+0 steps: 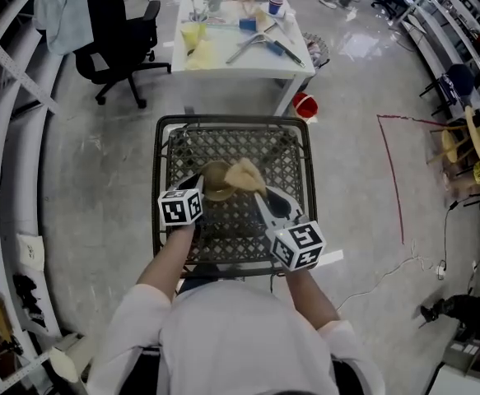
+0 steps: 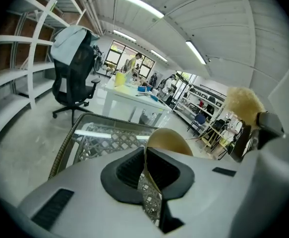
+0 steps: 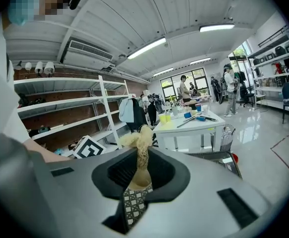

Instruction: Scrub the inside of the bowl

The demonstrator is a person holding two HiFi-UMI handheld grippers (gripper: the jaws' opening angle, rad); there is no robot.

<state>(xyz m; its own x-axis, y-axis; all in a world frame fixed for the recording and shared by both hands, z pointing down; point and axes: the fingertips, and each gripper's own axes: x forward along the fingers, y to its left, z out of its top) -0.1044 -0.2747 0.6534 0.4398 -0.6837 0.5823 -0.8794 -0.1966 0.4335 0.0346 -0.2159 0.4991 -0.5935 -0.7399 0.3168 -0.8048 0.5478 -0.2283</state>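
- Looking down through the head view, I found the bowl [image 1: 215, 186] over the middle of the lattice table [image 1: 162, 220], a little nearer its left edge than its right.
- The left gripper [image 2: 145, 170] was clenched on the bowl's rim. The thin tan wall ran straight between the two dark pads, and the rest of the bowl rose beyond them, tipped up on its side.
- I could not tell whether the bowl's underside rested on the table top or hung just above it.
- The right gripper [image 3: 137, 175] was clamped on a scrubber [image 3: 139, 140], a straw-coloured bundle of fibre. Its narrow waist sat pinched between the pads and its frayed tuft stood up past them.
- From above, the scrubber overlapped the bowl's right side at the rim.
- In the left gripper view it sat off to the right and higher, looking apart from the bowl, so I could not settle whether the two touched.
- Both grippers reached in from the table's near edge, the left along the left half and the right angled inward from the near right corner.
- Beyond the table's far edge stood a white desk [image 1: 223, 64] crowded with small items.
- An office chair [image 1: 120, 35] with a pale cloth [image 1: 62, 15] draped over it stood left of the desk.
- A red tub [image 1: 305, 105] sat on the floor between the desk and the table's far right corner.
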